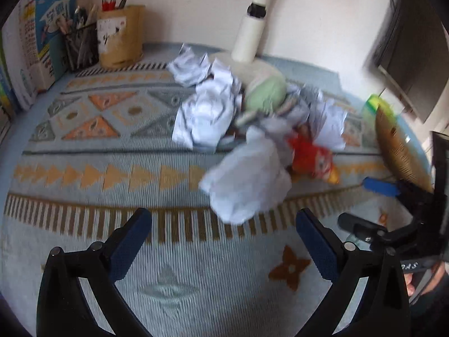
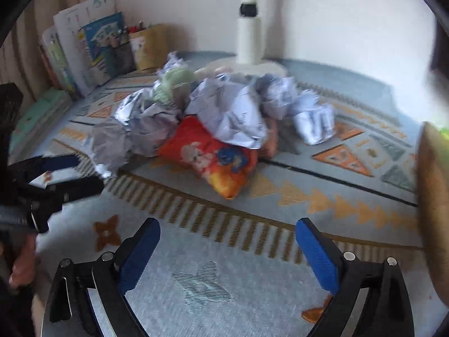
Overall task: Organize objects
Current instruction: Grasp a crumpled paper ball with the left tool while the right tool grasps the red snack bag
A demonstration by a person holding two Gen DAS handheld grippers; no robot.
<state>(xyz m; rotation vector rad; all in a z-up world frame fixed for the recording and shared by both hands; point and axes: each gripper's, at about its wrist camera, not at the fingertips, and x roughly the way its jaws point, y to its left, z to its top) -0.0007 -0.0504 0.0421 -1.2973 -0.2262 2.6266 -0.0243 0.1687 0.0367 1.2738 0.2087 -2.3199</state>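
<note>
Patterned cloth-covered table, crumpled papers, red snack bag, pen holder

A pale plain wall fills the top of the frame; a patterned blue cloth covers the tabletop below.

One red snack bag, one white lamp, two pen holders, several crumpled papers.

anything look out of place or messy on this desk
Yes: crumpled white paper balls lie heaped mid-desk on the patterned mat, half burying an orange-red snack bag and a pale green soft object. The pen holders stand upright.
</note>
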